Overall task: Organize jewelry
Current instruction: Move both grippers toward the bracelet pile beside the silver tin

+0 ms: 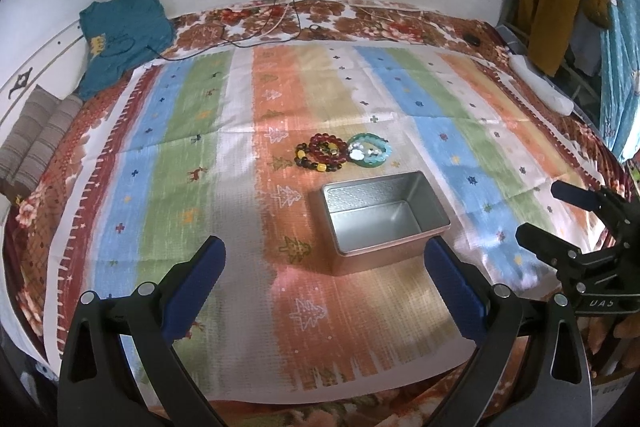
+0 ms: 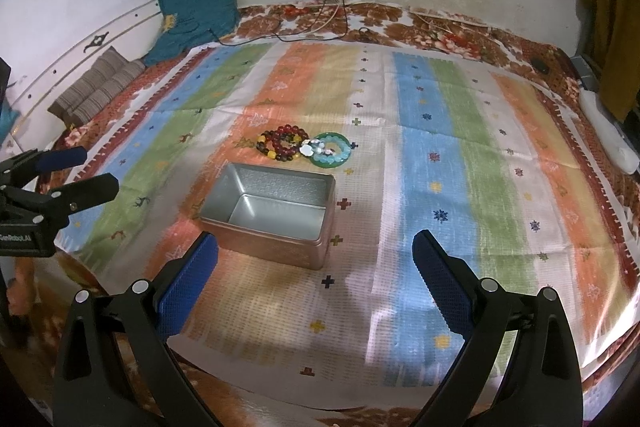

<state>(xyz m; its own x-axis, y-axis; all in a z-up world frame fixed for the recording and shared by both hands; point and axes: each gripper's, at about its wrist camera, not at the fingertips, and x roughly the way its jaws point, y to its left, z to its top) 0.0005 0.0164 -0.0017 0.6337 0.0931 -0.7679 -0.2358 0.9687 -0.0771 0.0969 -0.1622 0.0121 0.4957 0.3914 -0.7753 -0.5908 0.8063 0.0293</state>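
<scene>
My left tool is black, its arms cut with long slots and pinned by round silver screws, blue dimpled pads inside; my right tool matches, same blue pads; white "GenRobot.AI" lettering on the left body

On the bed, a cloth is spread flat with an open tin sitting on it. Just behind the tin lies a cluster of bracelets, touching one another. A folded shirt rests at the far left corner, against the wall.
</scene>
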